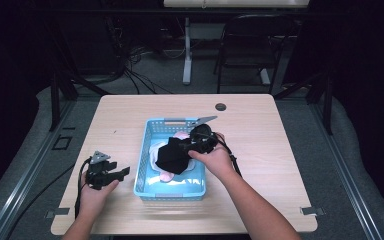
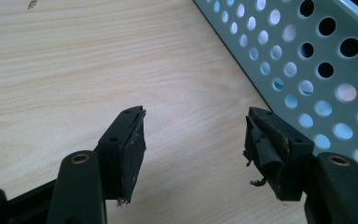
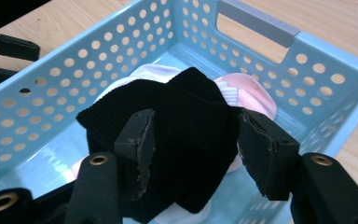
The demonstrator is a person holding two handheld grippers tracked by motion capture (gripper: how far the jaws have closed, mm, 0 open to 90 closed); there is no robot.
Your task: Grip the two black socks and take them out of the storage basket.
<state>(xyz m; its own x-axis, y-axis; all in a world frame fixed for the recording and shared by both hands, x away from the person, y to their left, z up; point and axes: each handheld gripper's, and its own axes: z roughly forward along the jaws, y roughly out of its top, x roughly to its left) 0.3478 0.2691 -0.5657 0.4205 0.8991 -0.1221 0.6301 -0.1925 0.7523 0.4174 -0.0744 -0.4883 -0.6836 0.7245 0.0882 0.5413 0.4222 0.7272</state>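
Wooden table [image 1: 260, 150], light top, one small dark round cap [image 1: 221, 107] near its far edge. Blue perforated basket [image 1: 145, 165] sits mid-table, long side running away from the person, slot handle at the far end.

Inside the basket: black cloth [image 1: 172, 155] bunched on top of white and pink cloths [image 1: 166, 176]. In the right gripper view the black cloth [image 3: 186, 112] covers most of the pile, a pink cloth [image 3: 251, 98] peeks out behind it, a white cloth [image 3: 156, 72] beyond it toward the far wall.

Right gripper [image 1: 200, 140] is over the basket's middle, held by the right hand [image 1: 215, 160], pointing left at the black cloth. Its jaws stand apart, released; the black cloth sits between and just beyond the pads, and no pad is seen pressing on it. Whether the pads touch the cloth cannot be told.

Left gripper [image 1: 122, 172] rests on the table left of the basket, near its front corner, in the left hand [image 1: 95, 192]. Jaws released, wide apart, nothing between them, bare tabletop under them. The left gripper view puts the basket wall [image 2: 307, 70] just beside the right jaw, not touching. Pad rubber on that jaw is frayed.
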